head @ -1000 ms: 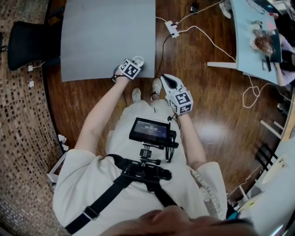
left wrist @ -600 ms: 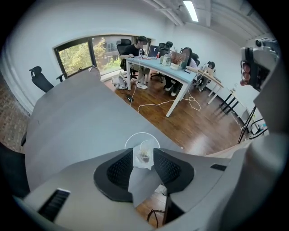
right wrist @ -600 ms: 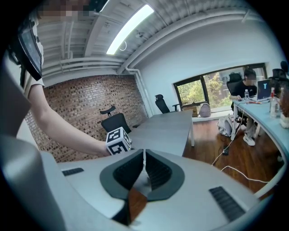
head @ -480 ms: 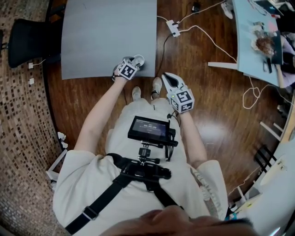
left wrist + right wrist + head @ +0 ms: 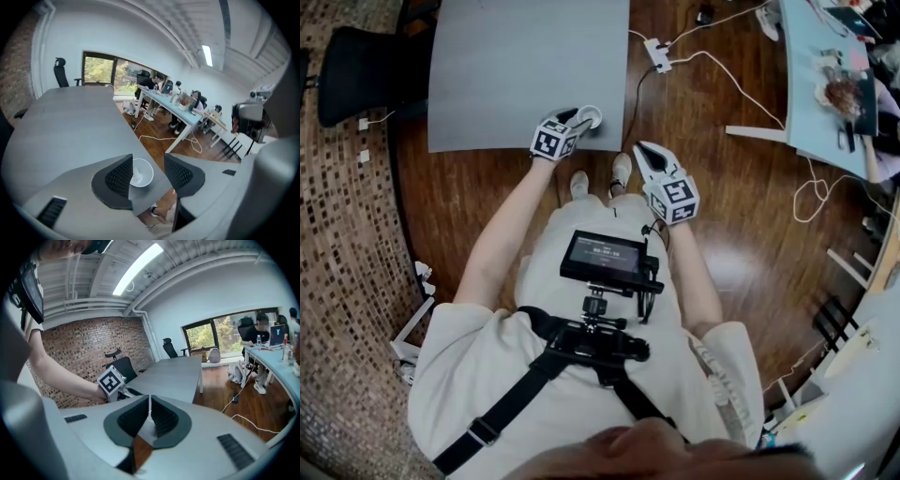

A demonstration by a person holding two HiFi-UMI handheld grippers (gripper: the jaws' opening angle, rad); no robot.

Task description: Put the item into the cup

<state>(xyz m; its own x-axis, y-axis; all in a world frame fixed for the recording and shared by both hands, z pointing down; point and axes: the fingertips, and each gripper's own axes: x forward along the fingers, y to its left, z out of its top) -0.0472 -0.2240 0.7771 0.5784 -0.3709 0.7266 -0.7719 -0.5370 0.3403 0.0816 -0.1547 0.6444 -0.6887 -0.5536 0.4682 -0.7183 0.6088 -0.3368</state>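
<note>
My left tool [image 5: 148, 163] hangs over the near right corner of the grey surface [image 5: 516, 66]. Its jaws are opening wide, and nothing is pressed between the pads. Straight beyond them a white cup [image 5: 145, 176] stands close to the surface's edge. A small, pale, crumpled item [image 5: 136, 178] lies inside it; I cannot tell what it is. My right tool [image 5: 149, 409] is off the surface, over the wooden floor [image 5: 741, 206] beside my body, with its jaws pressed together on nothing.

I judge the drop to be as good as done: the item is in the cup and the left tool is letting go. The next move, as I see it, calls for lifting the left tool straight up and clear. It must not clip the cup's rim, since the cup stands near the corner and could tip off.
</note>
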